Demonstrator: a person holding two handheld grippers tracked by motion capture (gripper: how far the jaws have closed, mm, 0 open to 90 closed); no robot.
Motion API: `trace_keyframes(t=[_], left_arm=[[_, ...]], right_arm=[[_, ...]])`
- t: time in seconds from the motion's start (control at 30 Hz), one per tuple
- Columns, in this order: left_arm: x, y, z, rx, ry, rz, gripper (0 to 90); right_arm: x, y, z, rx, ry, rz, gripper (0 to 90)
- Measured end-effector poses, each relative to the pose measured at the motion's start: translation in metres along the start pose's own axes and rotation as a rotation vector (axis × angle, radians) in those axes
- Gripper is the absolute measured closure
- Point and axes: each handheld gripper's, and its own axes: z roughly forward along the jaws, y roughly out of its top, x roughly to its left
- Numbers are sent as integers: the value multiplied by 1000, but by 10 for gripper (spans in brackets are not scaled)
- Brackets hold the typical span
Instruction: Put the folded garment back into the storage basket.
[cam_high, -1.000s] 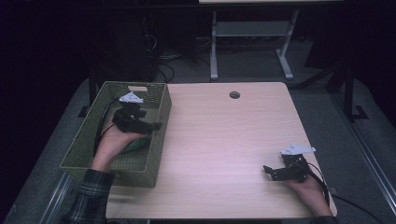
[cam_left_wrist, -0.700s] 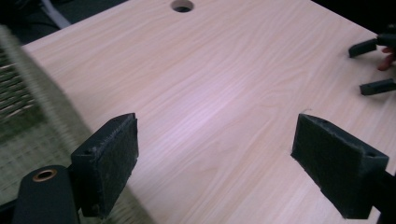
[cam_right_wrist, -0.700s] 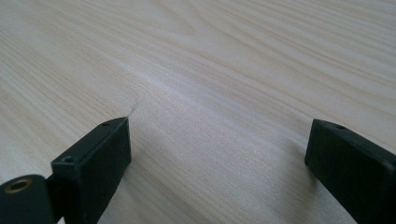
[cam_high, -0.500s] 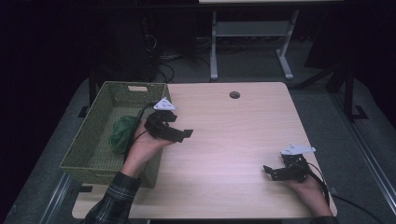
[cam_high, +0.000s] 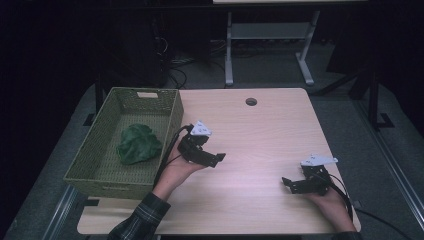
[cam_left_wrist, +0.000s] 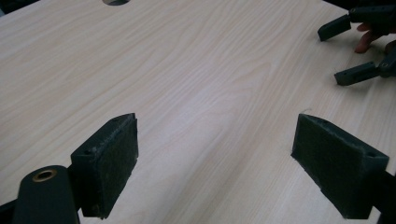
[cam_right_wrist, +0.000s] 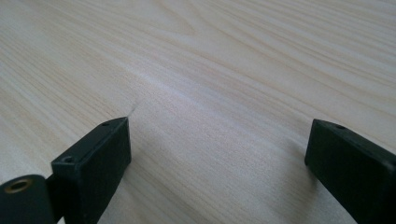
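Change: a second ago the left gripper (cam_high: 216, 159) was down inside the basket (cam_high: 89, 155) over the green cloth (cam_high: 138, 143); half a second ago it was lifting out past the basket's right wall; now it is over the bare worktop (cam_high: 260, 130), just right of the basket.
Cloth: lies bunched in the middle of the basket, at the worktop's left edge, with nothing touching it.
Left jaws: spread wide with only wood grain between them in the left gripper view (cam_left_wrist: 210, 154); they carry nothing.
Right gripper (cam_high: 289, 183): rests near the worktop's front right corner, same spot as in both earlier frames; its jaws stand wide apart over bare wood in the right gripper view (cam_right_wrist: 215, 163).
Meaning: the cloth appears delivered and let go, so the putting-away looks finished; the left hand seems to be heading back to a rest pose like the right one.
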Motion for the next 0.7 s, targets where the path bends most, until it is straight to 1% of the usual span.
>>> trace_keyframes(t=[0.07,0.33,0.47,0.53,0.6,0.7], left_arm=[[-2,-4,6,11,4,8,140],[-5,-22,26,27,18,12,139],[-6,-31,37,41,31,26,139],[-7,-35,41,52,28,27,139],[-7,-38,45,55,35,29,138],[-7,-42,49,59,35,27,136]], right_arm=[[0,0,0,0,0,1,67],[0,0,0,0,0,0,67],[0,0,0,0,0,0,67],[0,0,0,0,0,-1,66],[0,0,0,-1,0,1,67],[0,0,0,-1,0,1,66]])
